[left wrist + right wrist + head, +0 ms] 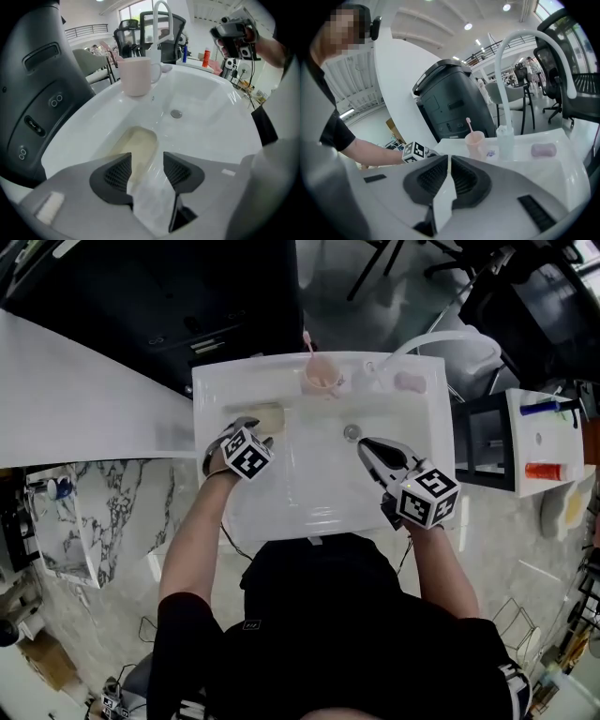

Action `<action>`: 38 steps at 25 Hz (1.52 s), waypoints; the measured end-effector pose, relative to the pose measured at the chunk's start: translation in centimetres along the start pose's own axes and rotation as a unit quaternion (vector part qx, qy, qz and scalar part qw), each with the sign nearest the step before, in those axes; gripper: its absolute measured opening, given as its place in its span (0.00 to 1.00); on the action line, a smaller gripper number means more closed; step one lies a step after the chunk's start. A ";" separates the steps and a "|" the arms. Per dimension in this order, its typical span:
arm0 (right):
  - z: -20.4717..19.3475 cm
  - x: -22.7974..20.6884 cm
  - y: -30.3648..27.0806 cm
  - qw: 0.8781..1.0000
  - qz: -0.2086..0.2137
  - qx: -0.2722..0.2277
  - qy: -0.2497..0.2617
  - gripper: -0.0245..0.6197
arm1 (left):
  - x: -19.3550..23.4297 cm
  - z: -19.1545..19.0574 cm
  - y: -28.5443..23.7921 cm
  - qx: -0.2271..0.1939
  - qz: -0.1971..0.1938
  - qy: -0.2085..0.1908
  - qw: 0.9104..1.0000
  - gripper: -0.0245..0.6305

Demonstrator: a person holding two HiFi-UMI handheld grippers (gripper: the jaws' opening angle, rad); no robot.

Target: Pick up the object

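Observation:
A pale yellow bar (262, 415), a soap or a sponge, lies flat on the left ledge of the white sink (281, 493). My left gripper (251, 426) hovers right at the bar's near end. In the left gripper view the bar (137, 146) sits just ahead of the open left gripper (147, 161), partly behind the left finger (115, 176), with nothing clamped. My right gripper (364, 442) hangs over the basin beside the drain (352, 432), its jaws together and nothing between them, as the right gripper view also shows (449, 161).
A pink cup (322, 378) with a toothbrush stands on the back ledge, next to the white faucet (506, 70) and a pink soap (410, 382). A dark bin (450, 103) is behind the sink. A side shelf (548, 442) with bottles stands to the right.

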State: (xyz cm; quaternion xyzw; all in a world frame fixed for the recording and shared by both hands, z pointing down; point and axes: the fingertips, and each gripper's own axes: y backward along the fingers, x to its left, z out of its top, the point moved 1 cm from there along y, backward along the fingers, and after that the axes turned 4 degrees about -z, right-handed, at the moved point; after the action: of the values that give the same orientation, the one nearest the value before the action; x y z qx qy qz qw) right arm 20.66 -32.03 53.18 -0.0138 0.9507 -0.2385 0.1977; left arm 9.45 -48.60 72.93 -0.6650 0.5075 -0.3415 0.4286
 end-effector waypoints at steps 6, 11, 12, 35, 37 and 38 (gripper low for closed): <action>-0.8 -0.9 0.7 1.000 -0.013 0.002 -0.014 0.06 | 0.2 -1.1 -2.8 0.045 -0.002 -0.029 0.999 0.34; -1.4 -1.7 1.7 1.000 -0.020 -0.001 -0.024 0.06 | -0.6 -1.2 -3.3 0.064 -0.019 -0.028 0.997 0.25; -1.5 -1.7 1.9 0.999 -0.021 -0.002 -0.025 0.06 | -0.9 -1.2 -3.4 0.065 -0.021 -0.031 0.997 0.20; -1.3 -1.5 6.9 0.999 0.038 -0.035 -0.011 0.06 | -4.9 0.9 4.2 0.012 0.052 0.075 0.996 0.08; -1.1 -1.5 7.3 0.998 0.047 -0.038 -0.004 0.06 | -5.7 1.0 5.7 -0.001 0.062 0.088 0.994 0.08; -0.9 -1.4 7.3 0.998 0.052 -0.039 0.000 0.06 | -6.0 1.0 6.5 -0.010 0.070 0.096 0.993 0.08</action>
State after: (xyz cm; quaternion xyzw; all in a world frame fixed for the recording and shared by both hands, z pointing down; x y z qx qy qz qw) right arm 22.10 -24.95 51.10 0.0281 0.9587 -0.1901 0.2094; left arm 6.37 -43.36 66.41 -0.5963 0.5949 -0.3681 0.3937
